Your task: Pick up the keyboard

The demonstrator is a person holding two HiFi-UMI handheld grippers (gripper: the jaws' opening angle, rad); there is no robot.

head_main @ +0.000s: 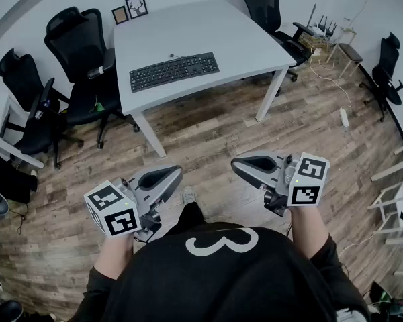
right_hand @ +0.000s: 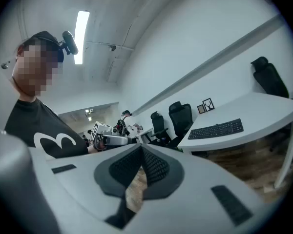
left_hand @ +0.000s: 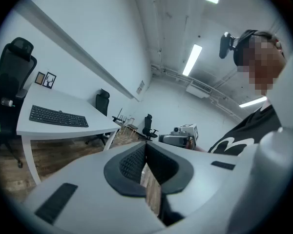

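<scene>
A black keyboard [head_main: 174, 71] lies flat on the white table [head_main: 208, 29], near its front edge; it also shows as the keyboard [left_hand: 58, 116] at left and the keyboard [right_hand: 216, 129] at right. Both grippers hang in front of the person's chest, well short of the table, tips turned toward each other. My left gripper [head_main: 176, 174] is shut with nothing in it, its pads [left_hand: 136, 161] pressed together. My right gripper [head_main: 236, 164] is likewise shut and empty, its pads [right_hand: 151, 165] meeting.
Black office chairs [head_main: 74, 52] crowd the table's left side and another chair [head_main: 265, 5] stands at its far right. Two framed pictures [head_main: 129, 10] lean at the table's back edge. Wood floor [head_main: 208, 133] lies between me and the table. White stools [head_main: 396, 206] stand at right.
</scene>
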